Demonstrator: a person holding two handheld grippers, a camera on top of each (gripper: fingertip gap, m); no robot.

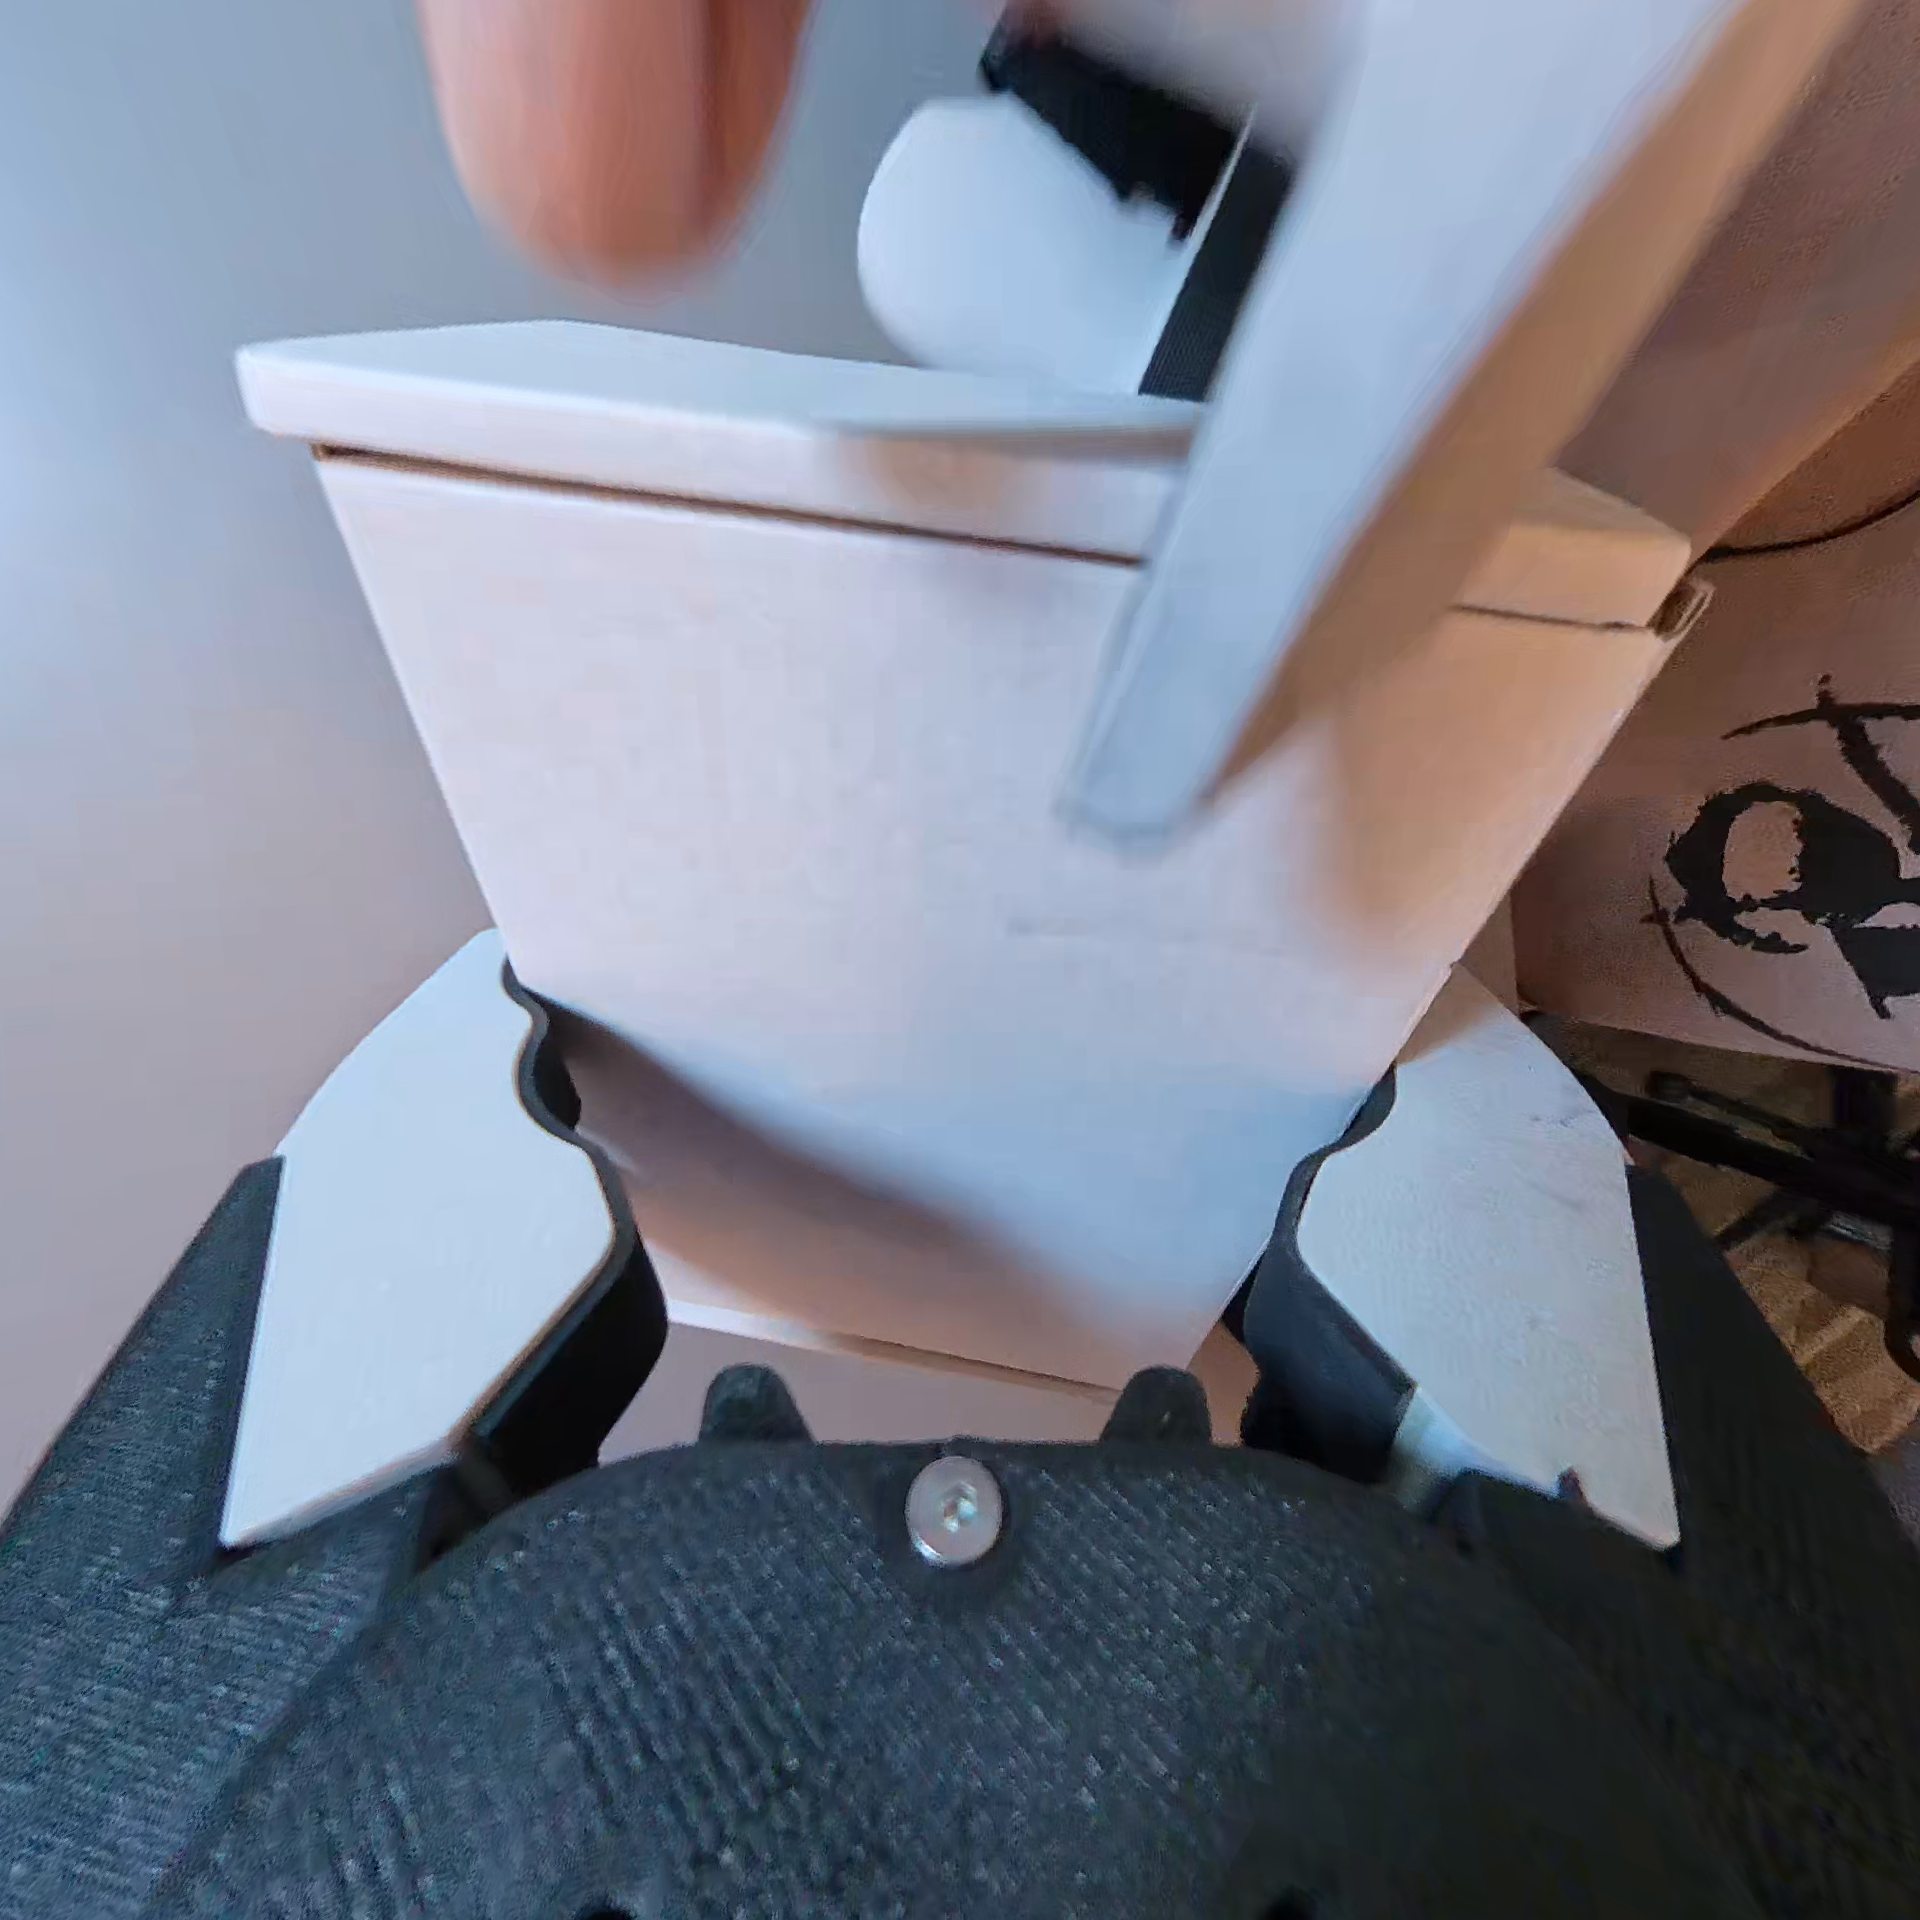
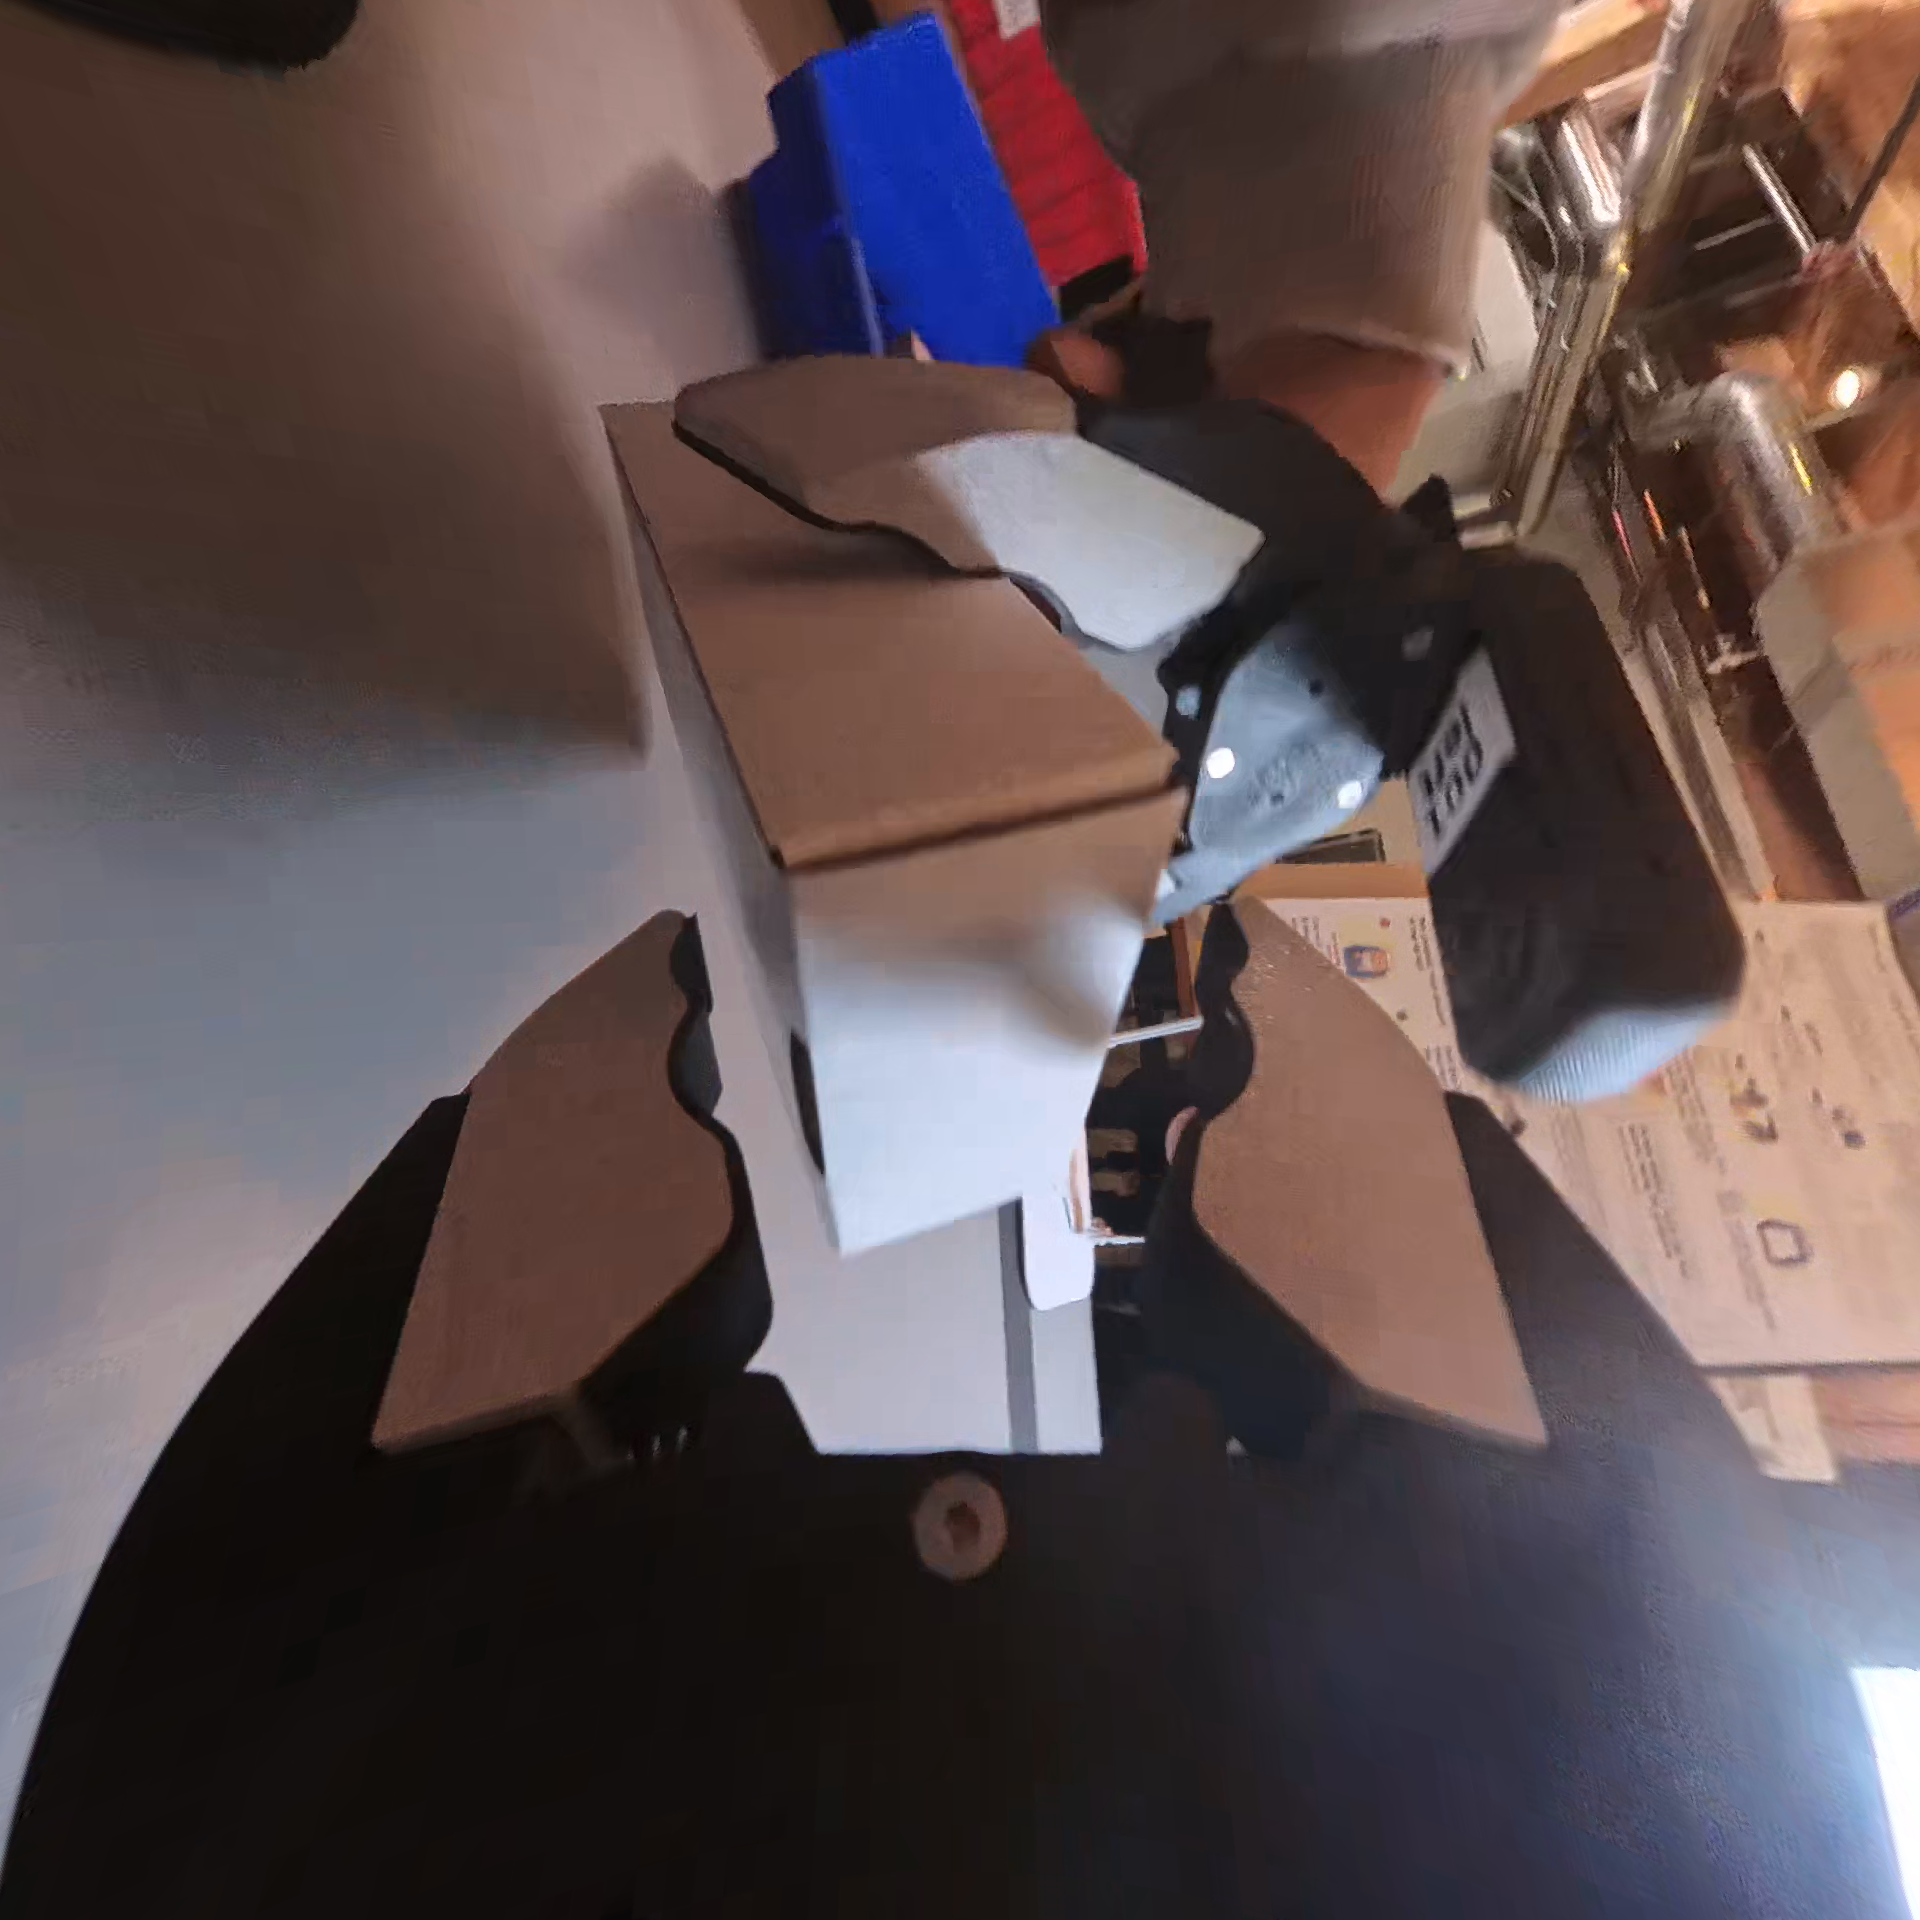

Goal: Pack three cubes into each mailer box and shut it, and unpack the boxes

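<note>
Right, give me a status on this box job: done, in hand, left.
Done: nothing that shows. No cubes are in view, and the inside of the mailer box is hidden. In hand: the left gripper clamps the box, its flap stands open, and the open right gripper straddles the flap end. Left: the flap is not tucked shut; other boxes are out of view.
</note>
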